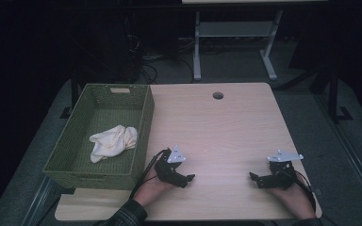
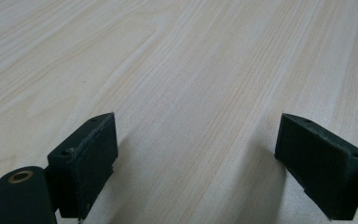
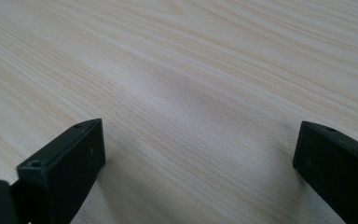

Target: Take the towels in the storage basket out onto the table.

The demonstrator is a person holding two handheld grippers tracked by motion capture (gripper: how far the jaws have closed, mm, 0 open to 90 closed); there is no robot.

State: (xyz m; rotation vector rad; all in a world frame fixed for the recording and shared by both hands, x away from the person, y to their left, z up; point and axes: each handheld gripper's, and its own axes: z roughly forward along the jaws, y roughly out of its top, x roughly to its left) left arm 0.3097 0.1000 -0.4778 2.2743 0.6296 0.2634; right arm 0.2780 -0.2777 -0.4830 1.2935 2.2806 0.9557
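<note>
A crumpled cream cloth [image 1: 113,142] lies inside a green woven basket [image 1: 143,129] at the table's left. My left gripper [image 1: 188,179] rests low over the wood just right of the basket's front corner, jaws wide apart with nothing between them. Its own view looks along the bare tabletop between the two pads [image 2: 88,158]. My right gripper [image 1: 253,178] sits near the front right of the table, pointing left, also open and empty. Its black pads [image 3: 70,163] frame plain wood grain.
The light wooden table [image 1: 217,127] has a round cable hole [image 1: 218,95] near its far edge. Beyond the table stand a grey metal frame [image 1: 235,33] and dark cables on the floor. The basket overhangs the table's left edge.
</note>
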